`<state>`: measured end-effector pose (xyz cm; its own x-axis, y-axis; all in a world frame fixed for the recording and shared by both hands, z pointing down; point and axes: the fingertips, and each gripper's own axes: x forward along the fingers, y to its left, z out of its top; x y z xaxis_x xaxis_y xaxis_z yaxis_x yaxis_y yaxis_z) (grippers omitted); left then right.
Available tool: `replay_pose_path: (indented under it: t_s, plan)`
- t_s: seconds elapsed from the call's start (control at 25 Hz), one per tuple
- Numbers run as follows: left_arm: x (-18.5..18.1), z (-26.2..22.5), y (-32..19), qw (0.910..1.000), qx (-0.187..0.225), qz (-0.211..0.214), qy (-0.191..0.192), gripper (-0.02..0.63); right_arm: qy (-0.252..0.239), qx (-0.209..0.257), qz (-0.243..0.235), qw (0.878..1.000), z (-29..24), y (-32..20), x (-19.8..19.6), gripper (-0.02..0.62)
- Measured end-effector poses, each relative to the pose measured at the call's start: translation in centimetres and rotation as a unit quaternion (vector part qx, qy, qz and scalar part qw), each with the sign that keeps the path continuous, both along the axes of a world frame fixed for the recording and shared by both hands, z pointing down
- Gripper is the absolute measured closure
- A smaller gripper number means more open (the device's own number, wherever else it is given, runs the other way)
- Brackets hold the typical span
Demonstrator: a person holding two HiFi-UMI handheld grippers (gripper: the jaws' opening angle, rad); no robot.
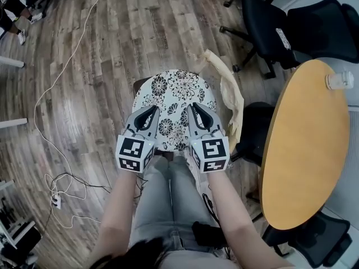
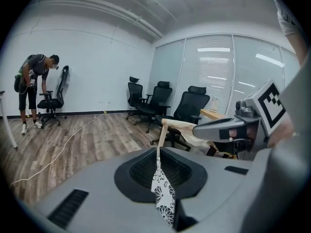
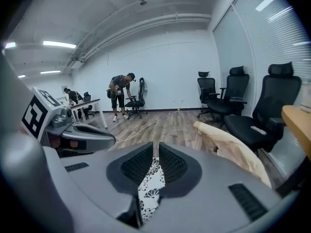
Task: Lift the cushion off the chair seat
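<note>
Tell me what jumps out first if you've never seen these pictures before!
The round black-and-white flowered cushion in the middle of the head view catches the eye first, with the left gripper and right gripper each shut on its near edge. Next comes the big yellow oval table at the right, with black office chairs beyond it.

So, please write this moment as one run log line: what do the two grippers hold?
left gripper: shut on cushion, near edge | right gripper: shut on cushion, near edge | lift off seat: cannot tell
</note>
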<state>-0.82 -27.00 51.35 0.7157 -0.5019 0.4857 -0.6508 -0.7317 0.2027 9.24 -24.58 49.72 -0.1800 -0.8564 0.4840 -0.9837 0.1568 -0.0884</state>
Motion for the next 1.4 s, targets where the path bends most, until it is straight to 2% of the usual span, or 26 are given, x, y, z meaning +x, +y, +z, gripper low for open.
replay_pose_path:
  t_s: [0.04,0.12,0.4,0.6,1.0,1.24,1.4]
  plan:
    - [-0.2,0.6,-0.2,1.0000,-0.006,0.002,0.001,0.584,0.000,-0.007,0.002,1.000,0.8,-0.1,-0.1,0.549]
    - [-0.6,1.8,-0.7,0.9999,-0.015,0.004,0.001,0.553,-0.001,-0.021,0.005,1.000,2.4,-0.4,-0.3,0.473]
    - [-2.6,7.1,-2.7,0.9989,-0.043,-0.002,-0.015,0.474,0.012,-0.070,0.038,0.997,8.3,-1.5,1.3,0.397]
    - [-3.7,11.3,-3.4,0.9971,-0.073,-0.004,-0.023,0.445,0.017,-0.105,0.077,0.991,12.8,-1.4,4.1,0.368]
    - [-7.6,17.9,-3.7,0.9910,-0.112,-0.034,-0.065,0.382,0.049,-0.172,0.114,0.977,20.3,-0.7,7.9,0.330]
    - [-10.2,21.7,-2.9,0.9805,-0.166,-0.053,-0.091,0.359,0.052,-0.221,0.124,0.966,23.9,-0.1,9.8,0.319]
    - [-11.0,24.2,-2.4,0.9725,-0.206,-0.063,-0.088,0.359,0.063,-0.242,0.125,0.960,25.5,-0.1,10.9,0.319]
